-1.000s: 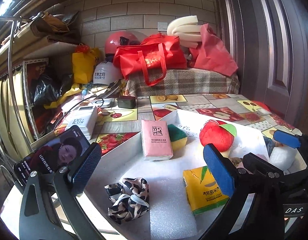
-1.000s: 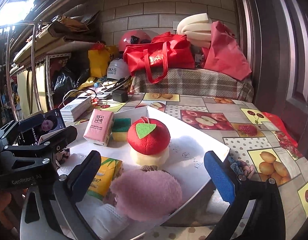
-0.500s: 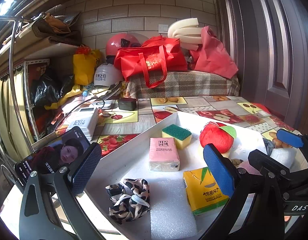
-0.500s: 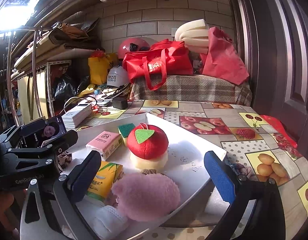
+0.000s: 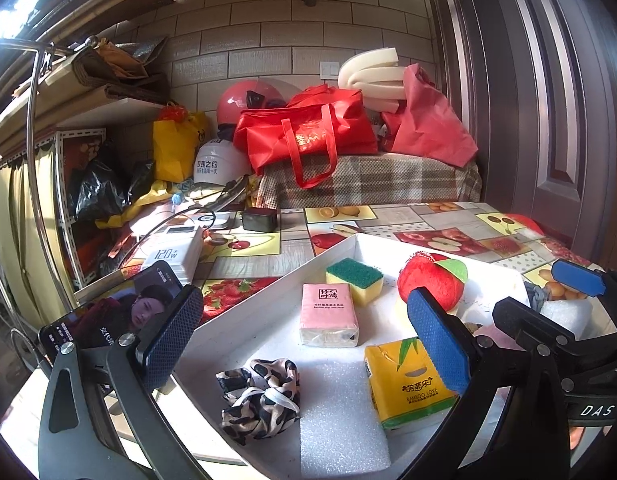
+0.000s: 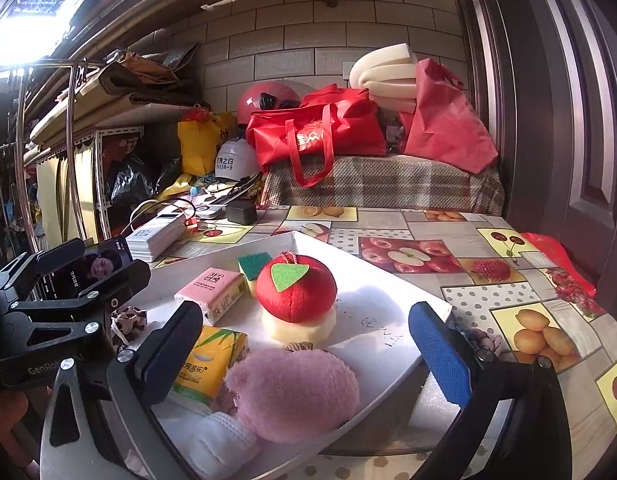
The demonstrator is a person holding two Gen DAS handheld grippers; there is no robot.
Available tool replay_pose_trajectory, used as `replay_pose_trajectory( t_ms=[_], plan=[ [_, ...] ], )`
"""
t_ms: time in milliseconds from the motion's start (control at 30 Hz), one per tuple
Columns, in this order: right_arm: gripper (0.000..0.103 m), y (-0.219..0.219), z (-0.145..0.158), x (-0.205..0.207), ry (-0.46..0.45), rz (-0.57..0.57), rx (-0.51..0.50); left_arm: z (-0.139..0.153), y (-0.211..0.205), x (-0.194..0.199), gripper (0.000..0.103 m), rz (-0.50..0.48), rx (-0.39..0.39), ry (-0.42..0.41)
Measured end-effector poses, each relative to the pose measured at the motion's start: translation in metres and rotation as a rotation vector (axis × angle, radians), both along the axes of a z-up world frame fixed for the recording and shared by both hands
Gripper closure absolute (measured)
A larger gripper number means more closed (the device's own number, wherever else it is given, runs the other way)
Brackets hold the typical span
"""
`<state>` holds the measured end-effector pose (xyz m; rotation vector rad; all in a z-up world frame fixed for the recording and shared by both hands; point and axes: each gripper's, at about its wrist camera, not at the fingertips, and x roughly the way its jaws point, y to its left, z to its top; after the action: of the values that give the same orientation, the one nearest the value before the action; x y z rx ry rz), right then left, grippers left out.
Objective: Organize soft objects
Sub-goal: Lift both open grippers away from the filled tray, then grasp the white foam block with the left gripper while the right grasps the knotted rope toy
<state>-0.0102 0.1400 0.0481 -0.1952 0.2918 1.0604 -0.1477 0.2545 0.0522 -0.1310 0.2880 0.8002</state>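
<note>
Grippers, left point(image 5: 304, 340) and right point(image 6: 304, 350), hover with jaws released and empty over a white tray point(image 5: 244, 312) on the bench holding tissue packs, sponge point(image 5: 354, 280), plush apple point(image 6: 295, 289), scrunchie point(image 5: 260, 396); choosing a first pick apparently comes next.

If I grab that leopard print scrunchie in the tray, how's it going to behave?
The leopard scrunchie lies in crumpled folds, so it will probably squash flat and dangle limply when gripped. It looks like thin, slightly shiny fabric, likely very light and perhaps slippery. Pushed across the white tray, it would probably bunch rather than roll.
</note>
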Motion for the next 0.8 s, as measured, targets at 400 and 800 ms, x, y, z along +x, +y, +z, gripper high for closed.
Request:
replay_pose_trajectory(
  t_ms=[400,800],
  plan=[
    [0.000,-0.038,0.001,0.022,0.091,-0.028,0.073,0.000,-0.035,0.000,0.000,0.001,0.006,-0.019],
    [0.000,-0.112,-0.013,0.118,0.165,-0.165,-0.142,0.000,-0.090,0.029,0.000,-0.251,-0.007,0.022]
  ],
)
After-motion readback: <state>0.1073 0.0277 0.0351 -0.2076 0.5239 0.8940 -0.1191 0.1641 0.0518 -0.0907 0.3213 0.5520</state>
